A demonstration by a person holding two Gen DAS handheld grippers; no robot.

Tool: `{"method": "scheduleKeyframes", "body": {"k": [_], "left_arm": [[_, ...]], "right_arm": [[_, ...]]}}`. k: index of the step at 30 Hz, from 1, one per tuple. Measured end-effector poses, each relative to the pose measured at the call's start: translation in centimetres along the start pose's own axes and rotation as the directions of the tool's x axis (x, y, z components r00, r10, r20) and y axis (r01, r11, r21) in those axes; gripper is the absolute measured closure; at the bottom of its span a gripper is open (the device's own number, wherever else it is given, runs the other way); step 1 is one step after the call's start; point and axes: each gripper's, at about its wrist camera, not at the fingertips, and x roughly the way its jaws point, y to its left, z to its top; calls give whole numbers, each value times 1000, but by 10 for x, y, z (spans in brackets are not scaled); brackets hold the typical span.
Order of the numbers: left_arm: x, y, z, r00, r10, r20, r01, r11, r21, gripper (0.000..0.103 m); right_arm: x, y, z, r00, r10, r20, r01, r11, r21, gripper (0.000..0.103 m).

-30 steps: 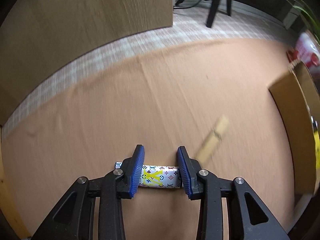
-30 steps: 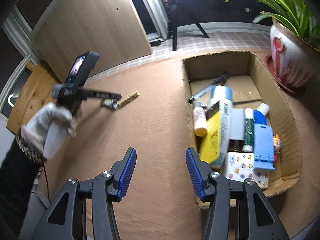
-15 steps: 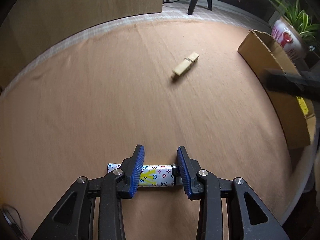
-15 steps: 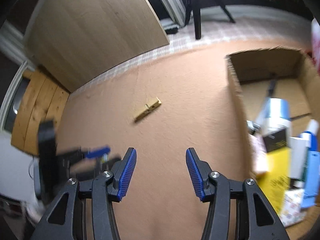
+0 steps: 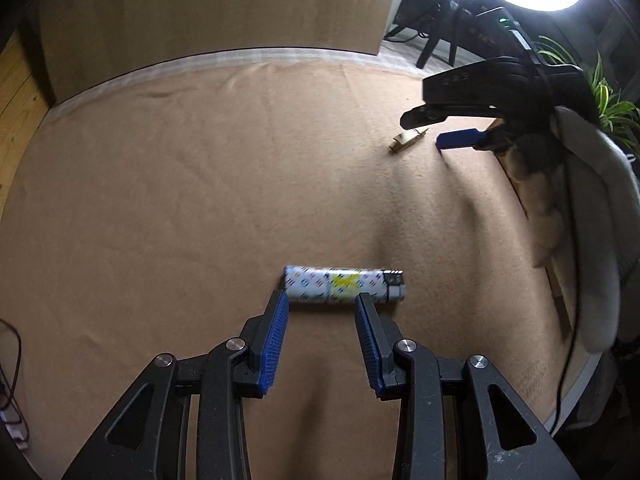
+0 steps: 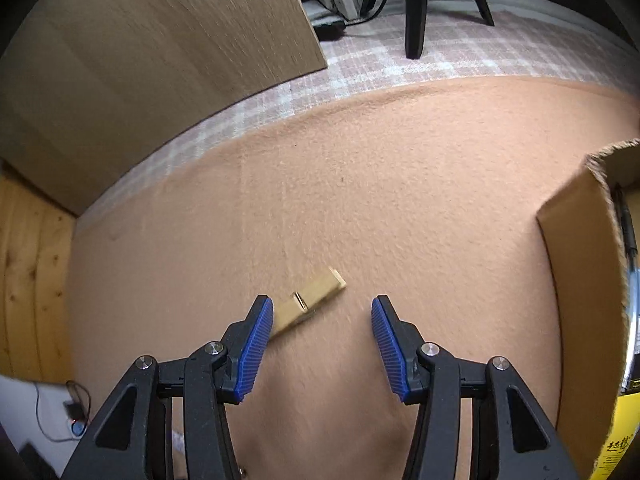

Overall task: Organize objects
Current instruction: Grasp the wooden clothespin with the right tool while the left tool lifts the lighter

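Light, rigid clothespin [image 6: 310,300] lies left of the cardboard box [image 6: 580,292], between the gaping right hand-held gripper [image 6: 322,316] jaws; pinch across its narrow sides. Left hand-held gripper [image 5: 322,308] is released behind a slick lighter [image 5: 344,284].

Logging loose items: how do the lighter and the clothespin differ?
The lighter is white with colourful print and a metal cap; the clothespin is plain wood. The lighter lies crosswise just past the open left gripper; the clothespin lies diagonally, one end by the open right gripper's finger. Both rest ungripped on the tan cloth.
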Motion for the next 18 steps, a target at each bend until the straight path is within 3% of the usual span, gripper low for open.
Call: {"method": "scheduleKeyframes", "body": {"k": [7, 9, 14, 18], "left_arm": [[10, 2, -2, 999, -31, -26, 29, 998, -53, 65], [13, 1, -1, 998, -43, -36, 41, 997, -61, 65], [27, -4, -1, 993, -95, -65, 90, 992, -85, 65], [40, -4, 5, 992, -102, -80, 91, 988, -126, 65]], "right_arm": [[10, 27, 0, 988, -149, 28, 151, 977, -150, 57], [10, 31, -3, 982, -186, 35, 189, 961, -201, 70], [4, 20, -11, 988, -155, 12, 154, 960, -235, 92], [-4, 4, -25, 993, -119, 7, 118, 962, -248, 93]]}}
